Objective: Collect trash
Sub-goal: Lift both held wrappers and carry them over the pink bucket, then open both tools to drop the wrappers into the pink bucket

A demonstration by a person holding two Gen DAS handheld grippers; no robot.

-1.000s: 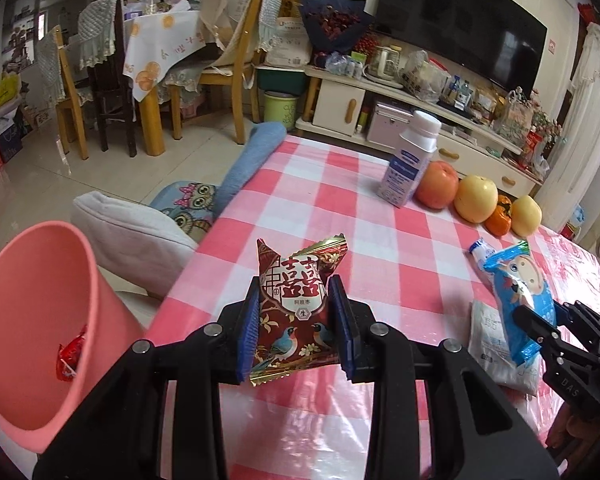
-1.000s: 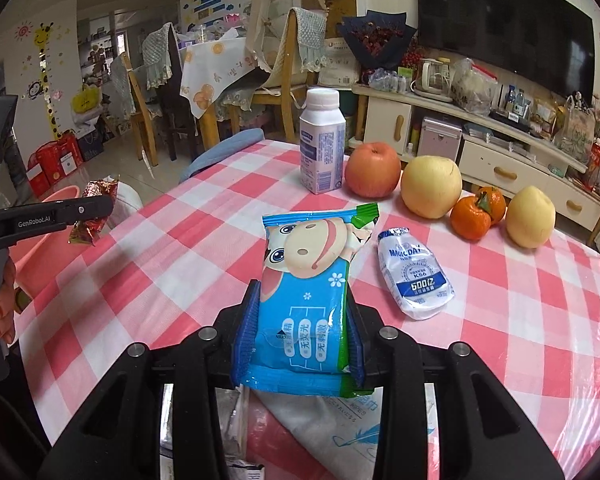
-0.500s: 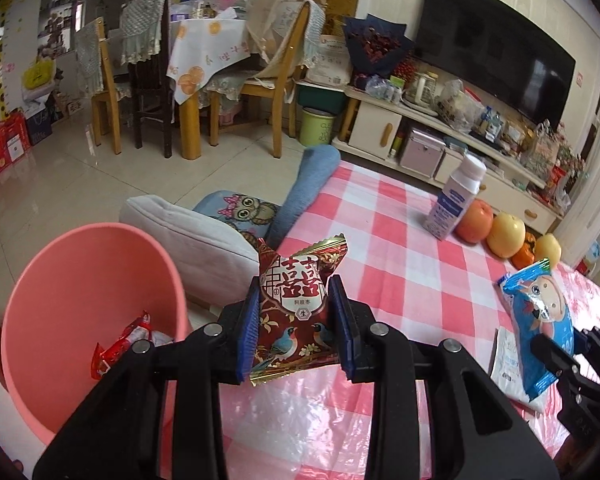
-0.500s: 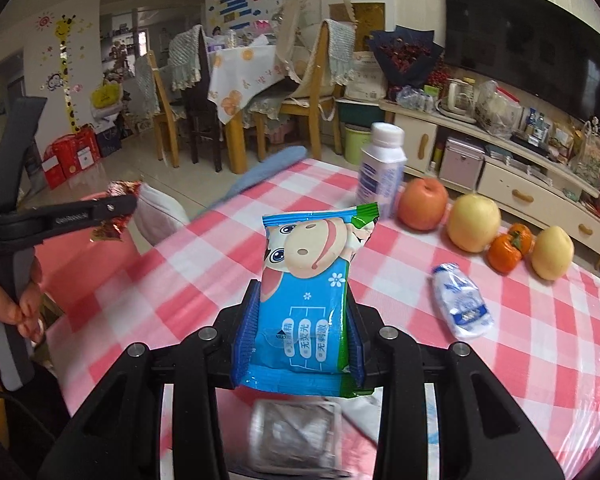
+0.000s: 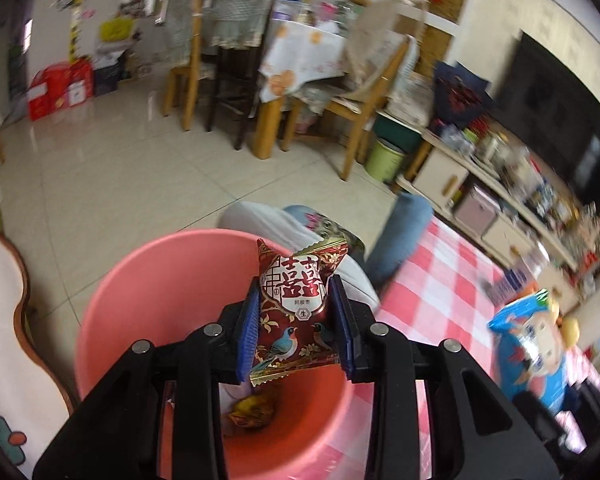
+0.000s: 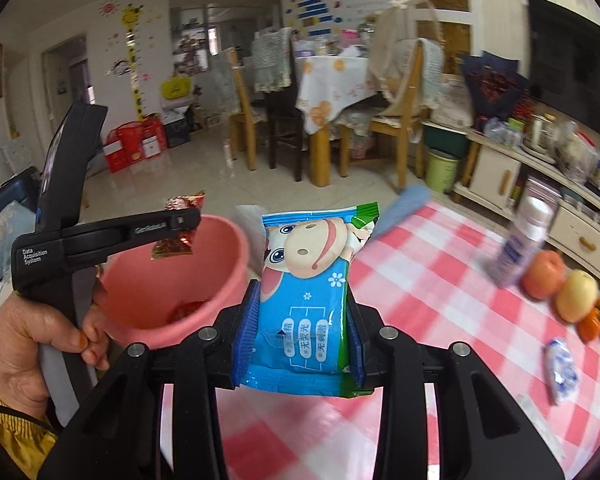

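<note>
My left gripper [image 5: 296,328] is shut on a dark red snack packet [image 5: 296,308] with gold edges and bird pictures. It hangs over the mouth of the pink bin [image 5: 140,280], which holds a few wrappers at its bottom. My right gripper [image 6: 300,336] is shut on a blue wet-wipe packet [image 6: 306,300] with a cartoon face, above the table's left edge. In the right wrist view the left gripper [image 6: 180,220] holds its red packet [image 6: 178,222] above the pink bin [image 6: 204,276]. The blue packet [image 5: 536,344] also shows at the right of the left wrist view.
The red-and-white checked tablecloth [image 6: 440,300] carries a white bottle [image 6: 520,244], an apple [image 6: 544,274], more fruit and a small white-blue pouch [image 6: 562,376]. A grey cushion [image 5: 268,220] lies behind the bin. A hand [image 6: 32,340] grips the left tool. Chairs stand farther back.
Both grippers have swung left off the table toward the pink bin. The red packet now hangs over the bin's mouth, and the blue packet has come to the table's left edge.
</note>
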